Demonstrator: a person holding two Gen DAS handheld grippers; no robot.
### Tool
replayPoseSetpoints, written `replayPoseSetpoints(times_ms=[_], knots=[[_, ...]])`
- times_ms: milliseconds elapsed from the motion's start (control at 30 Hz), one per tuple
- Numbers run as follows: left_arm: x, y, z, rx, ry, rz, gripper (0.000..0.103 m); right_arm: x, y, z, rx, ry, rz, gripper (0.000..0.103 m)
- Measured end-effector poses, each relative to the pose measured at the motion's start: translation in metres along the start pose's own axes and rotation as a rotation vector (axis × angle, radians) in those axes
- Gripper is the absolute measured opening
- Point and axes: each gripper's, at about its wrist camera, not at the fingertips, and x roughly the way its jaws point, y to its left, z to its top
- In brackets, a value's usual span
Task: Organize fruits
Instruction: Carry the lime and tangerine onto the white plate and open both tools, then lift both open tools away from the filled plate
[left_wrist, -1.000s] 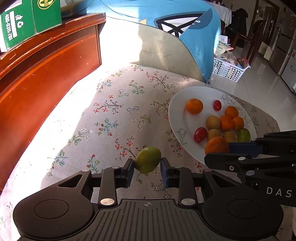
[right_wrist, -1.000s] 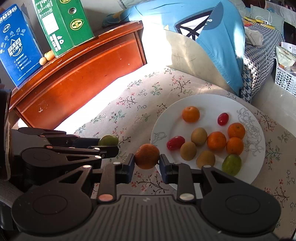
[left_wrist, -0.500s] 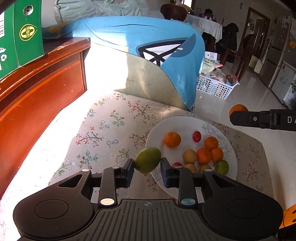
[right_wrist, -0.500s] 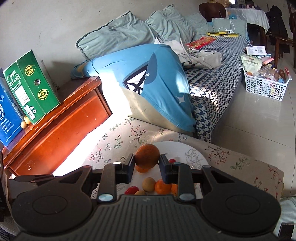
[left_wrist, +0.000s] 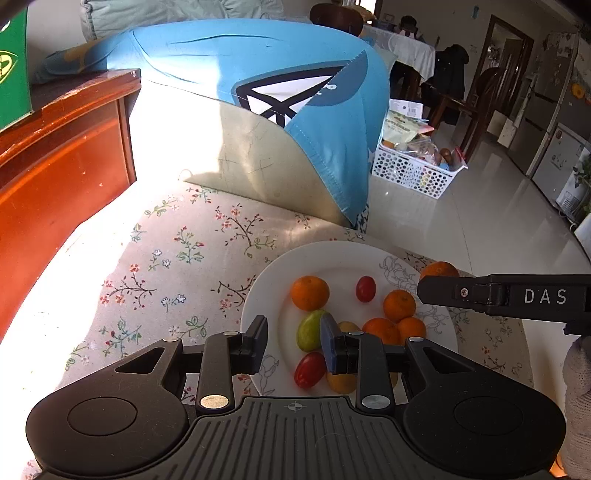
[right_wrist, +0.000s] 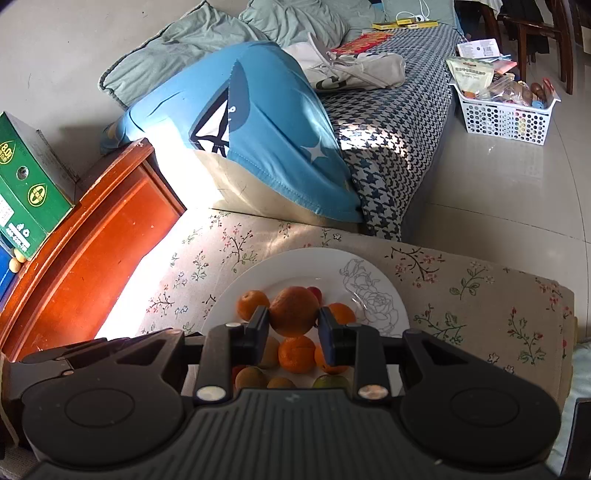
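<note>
A white plate (left_wrist: 266, 291) on the floral cloth holds several oranges, red tomatoes and yellowish fruits. My left gripper (left_wrist: 293, 338) is open above the plate's near left part. A green mango (left_wrist: 308, 330) lies on the plate beside its right finger, free of the left one. My right gripper (right_wrist: 293, 325) is shut on an orange (right_wrist: 293, 310) and holds it over the plate (right_wrist: 369, 273). The right gripper and its orange (left_wrist: 439, 268) also show at the right of the left wrist view.
A red-brown wooden cabinet (left_wrist: 55, 166) with a green box (right_wrist: 26, 184) stands at the left. A blue cushion (left_wrist: 258, 92) leans behind the table. A white basket (right_wrist: 502, 110) sits on the tiled floor at the right.
My left gripper has opened and let the green mango go onto the plate. My right gripper has come down over the plate with the orange still in it.
</note>
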Motion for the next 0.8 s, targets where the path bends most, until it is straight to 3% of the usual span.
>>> replayPoseSetpoints(times_ms=[400,500,633,800], knots=[[0.005,-0.004,-0.003,0.008,0.033,0.018,0.032,0.018,0.004,-0.006,0.025,0.016,-0.034,0.034],[0.003,-0.009,-0.004,0.024,0.034,0.039,0.049,0.015,0.005,-0.005,0.031,0.007,-0.037,0.047],[0.000,-0.013,-0.002,0.030,0.036,0.050,0.065,0.011,0.006,-0.003,0.029,0.005,-0.047,0.057],[-0.002,-0.015,-0.004,0.042,0.051,0.078,0.071,0.007,0.006,-0.003,0.041,0.005,-0.073,0.061]])
